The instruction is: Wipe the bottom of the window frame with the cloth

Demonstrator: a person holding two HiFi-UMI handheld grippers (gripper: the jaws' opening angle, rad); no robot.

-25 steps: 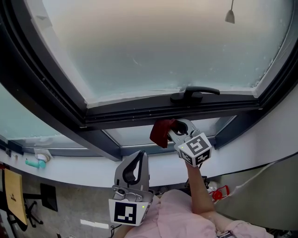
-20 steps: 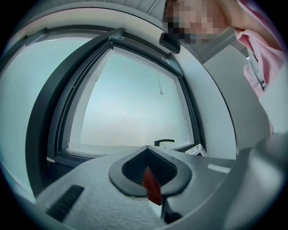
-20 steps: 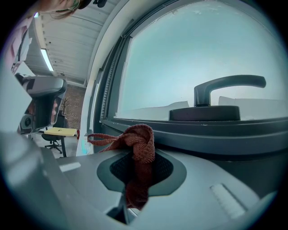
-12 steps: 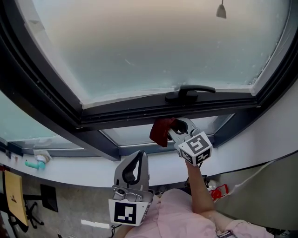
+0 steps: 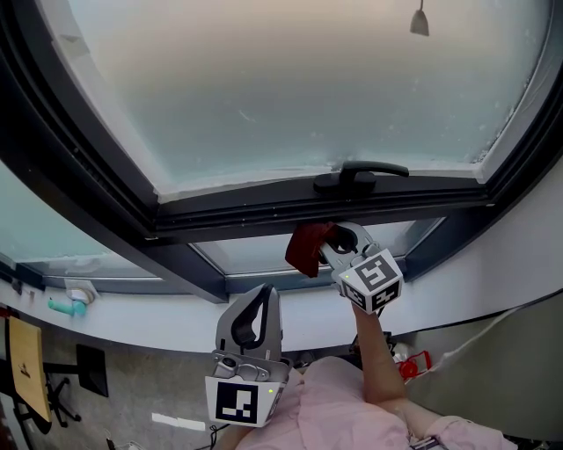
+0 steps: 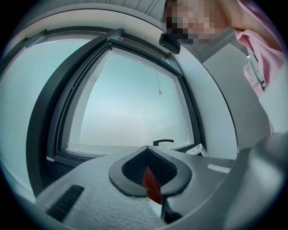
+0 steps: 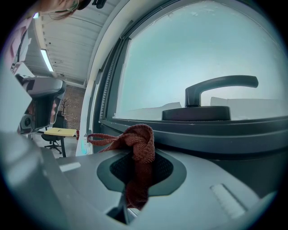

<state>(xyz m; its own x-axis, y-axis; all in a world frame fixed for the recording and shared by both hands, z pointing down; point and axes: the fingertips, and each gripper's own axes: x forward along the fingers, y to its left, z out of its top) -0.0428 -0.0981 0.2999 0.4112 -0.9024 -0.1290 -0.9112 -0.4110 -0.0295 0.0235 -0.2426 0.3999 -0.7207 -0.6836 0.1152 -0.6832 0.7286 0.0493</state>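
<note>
My right gripper [image 5: 329, 239] is shut on a dark red cloth [image 5: 307, 248] and holds it up just under the dark bottom rail of the window frame [image 5: 264, 214]. In the right gripper view the knotted cloth [image 7: 140, 146] bunches out of the closed jaws of the right gripper [image 7: 138, 157], close below the frame rail [image 7: 234, 134] and the black window handle [image 7: 218, 85]. My left gripper [image 5: 260, 299] is lower and nearer to me, shut with nothing in it. In the left gripper view the left gripper [image 6: 146, 152] points at the window, and the cloth [image 6: 152, 184] shows through its loop.
The black handle [image 5: 361, 177] sits on the rail above the right gripper. A white sill [image 5: 158, 308] runs below, with a teal object [image 5: 63, 308] at its left. A red item [image 5: 415, 365] lies low at the right. A blind cord end [image 5: 420, 21] hangs by the glass.
The head view has shifted slightly. Both grippers hold nearly the same places, and the cloth is still clamped in the right one.
</note>
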